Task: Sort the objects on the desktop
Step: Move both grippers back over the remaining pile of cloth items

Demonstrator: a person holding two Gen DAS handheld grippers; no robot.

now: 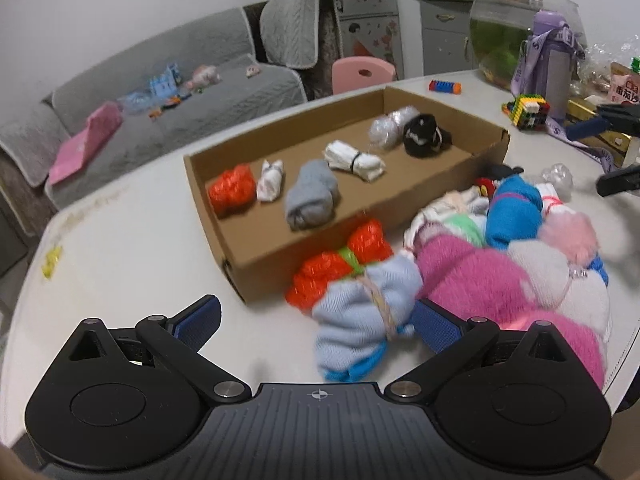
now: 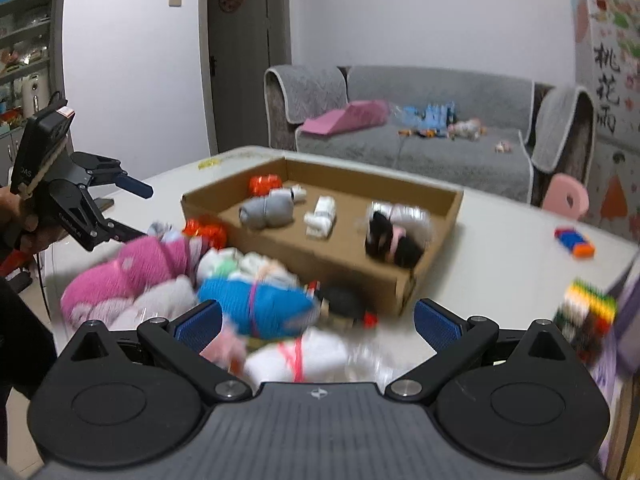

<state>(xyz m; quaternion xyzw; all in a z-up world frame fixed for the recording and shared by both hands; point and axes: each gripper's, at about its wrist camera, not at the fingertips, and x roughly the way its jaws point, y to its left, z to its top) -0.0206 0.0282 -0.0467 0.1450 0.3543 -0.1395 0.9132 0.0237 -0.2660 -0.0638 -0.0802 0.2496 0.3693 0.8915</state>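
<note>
A shallow cardboard box (image 1: 248, 264) on the white table holds several rolled sock bundles: orange (image 1: 232, 190), grey (image 1: 312, 196), white (image 1: 354, 160) and black (image 1: 424, 136). A pile of bundles lies in front of it, among them a pink fuzzy one (image 1: 480, 280) and an orange one (image 1: 340, 268). My left gripper (image 1: 316, 324) is open, and a light blue bundle (image 1: 360, 320) lies between its fingers, against the right pad. My right gripper (image 2: 319, 323) is open over the pile's other side, with a bright blue bundle (image 2: 260, 308) by its left pad and a white bundle (image 2: 296, 356) below.
At the back right of the table stand a fish bowl (image 1: 504, 36), a purple bottle (image 1: 556, 52), a toy brick block (image 1: 528, 110) and snack packets. A blue-orange toy (image 1: 444, 87) lies beyond the box. A pink chair (image 1: 362, 74) and a grey sofa (image 1: 160, 92) are behind.
</note>
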